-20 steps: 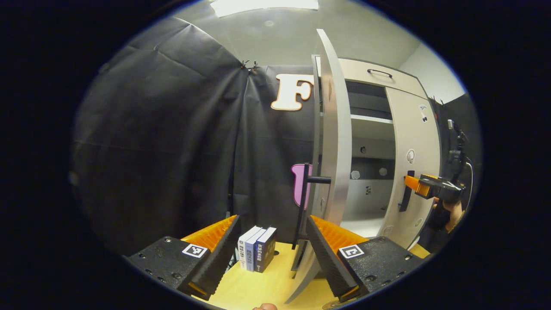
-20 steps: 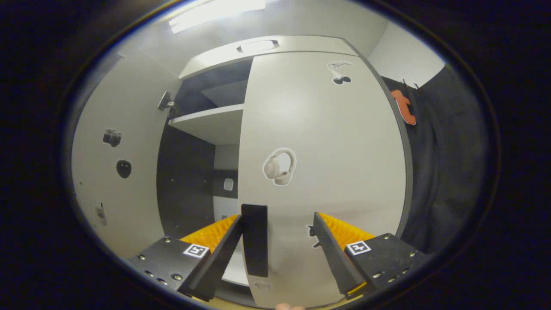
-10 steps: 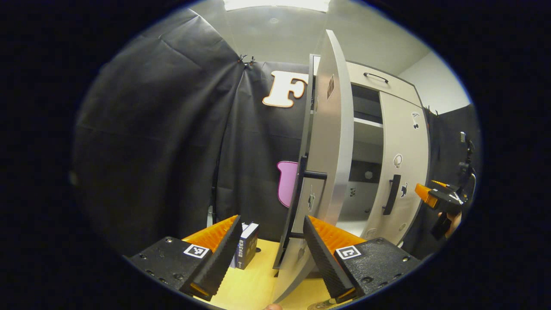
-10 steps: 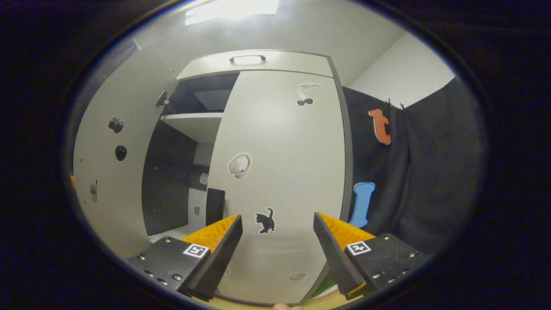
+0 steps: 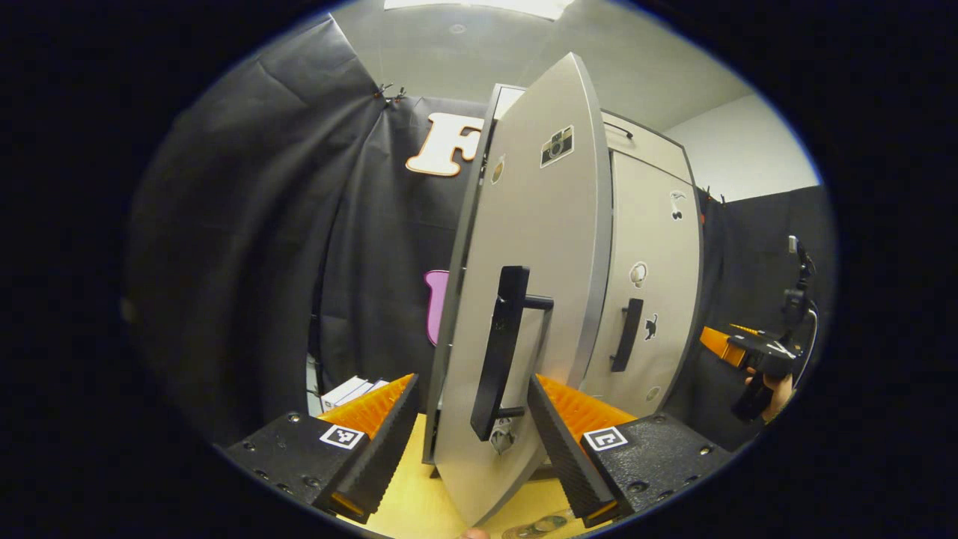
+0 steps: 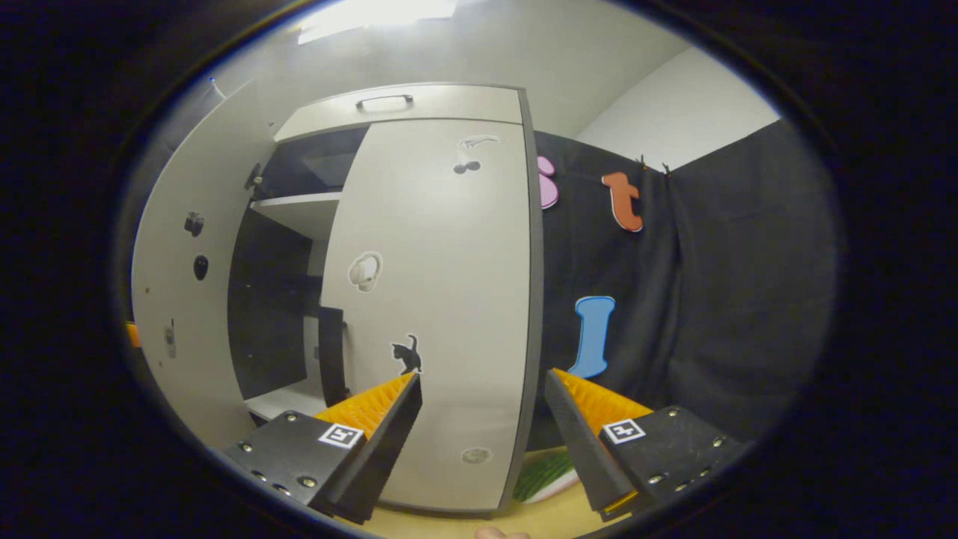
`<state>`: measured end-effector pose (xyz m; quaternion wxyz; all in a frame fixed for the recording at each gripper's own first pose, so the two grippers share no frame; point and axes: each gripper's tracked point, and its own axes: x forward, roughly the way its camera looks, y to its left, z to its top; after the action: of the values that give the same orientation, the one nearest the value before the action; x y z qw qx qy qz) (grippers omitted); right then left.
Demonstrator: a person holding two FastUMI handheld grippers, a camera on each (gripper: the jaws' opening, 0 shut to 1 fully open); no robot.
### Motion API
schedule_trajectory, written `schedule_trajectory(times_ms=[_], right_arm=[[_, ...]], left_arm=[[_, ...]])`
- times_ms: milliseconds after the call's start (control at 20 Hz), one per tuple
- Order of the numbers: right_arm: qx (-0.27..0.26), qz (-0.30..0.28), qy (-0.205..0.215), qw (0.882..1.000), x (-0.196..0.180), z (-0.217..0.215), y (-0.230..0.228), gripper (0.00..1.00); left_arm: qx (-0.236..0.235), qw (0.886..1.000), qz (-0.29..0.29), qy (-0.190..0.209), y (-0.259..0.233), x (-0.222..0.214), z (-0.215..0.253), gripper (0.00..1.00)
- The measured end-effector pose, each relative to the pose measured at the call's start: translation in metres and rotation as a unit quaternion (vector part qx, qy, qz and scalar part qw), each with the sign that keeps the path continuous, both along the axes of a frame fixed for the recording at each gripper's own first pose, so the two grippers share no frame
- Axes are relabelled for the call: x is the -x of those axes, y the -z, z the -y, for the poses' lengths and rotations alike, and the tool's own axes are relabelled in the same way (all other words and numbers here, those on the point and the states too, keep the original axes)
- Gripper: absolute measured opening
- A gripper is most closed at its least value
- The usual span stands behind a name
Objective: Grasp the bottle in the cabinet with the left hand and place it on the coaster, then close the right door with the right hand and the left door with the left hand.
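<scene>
In the left gripper view the cabinet's left door stands partly open, edge toward me, its black handle just above the gap of my left gripper. That gripper is open, and the door's lower corner sits between its fingers without being pinched. The right door lies flat against the cabinet front. My right gripper is open and holds nothing, a short way back from the right door. Farther right in the left gripper view, the right gripper shows in a hand. I cannot make out the bottle.
Through the gap beside the left door, the dark cabinet inside and a white shelf show. Books stand on the yellow tabletop left of the cabinet. A green and white thing lies at the cabinet's right foot.
The right door went from ajar to shut and my right gripper drew back from it. The left door has swung toward the cabinet, its front face and handle now turned toward my left gripper.
</scene>
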<state>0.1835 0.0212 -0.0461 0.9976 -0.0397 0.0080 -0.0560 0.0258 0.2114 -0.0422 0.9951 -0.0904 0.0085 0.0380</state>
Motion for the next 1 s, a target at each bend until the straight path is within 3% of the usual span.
schedule_trajectory(times_ms=[450,850,1000], right_arm=[[-0.029,-0.01,0.066,0.997,0.029,0.061,-0.001,1.0],[-0.011,-0.012,0.084,0.996,0.044,0.081,-0.001,0.97],[-0.013,-0.015,0.094,0.995,0.049,0.091,0.0,0.97]], left_arm=[[-0.012,0.999,-0.011,0.048,0.011,-0.026,0.035,0.91],[0.016,0.997,-0.026,0.074,0.024,-0.056,0.062,0.92],[0.009,0.996,-0.027,0.088,0.025,-0.066,0.072,0.97]])
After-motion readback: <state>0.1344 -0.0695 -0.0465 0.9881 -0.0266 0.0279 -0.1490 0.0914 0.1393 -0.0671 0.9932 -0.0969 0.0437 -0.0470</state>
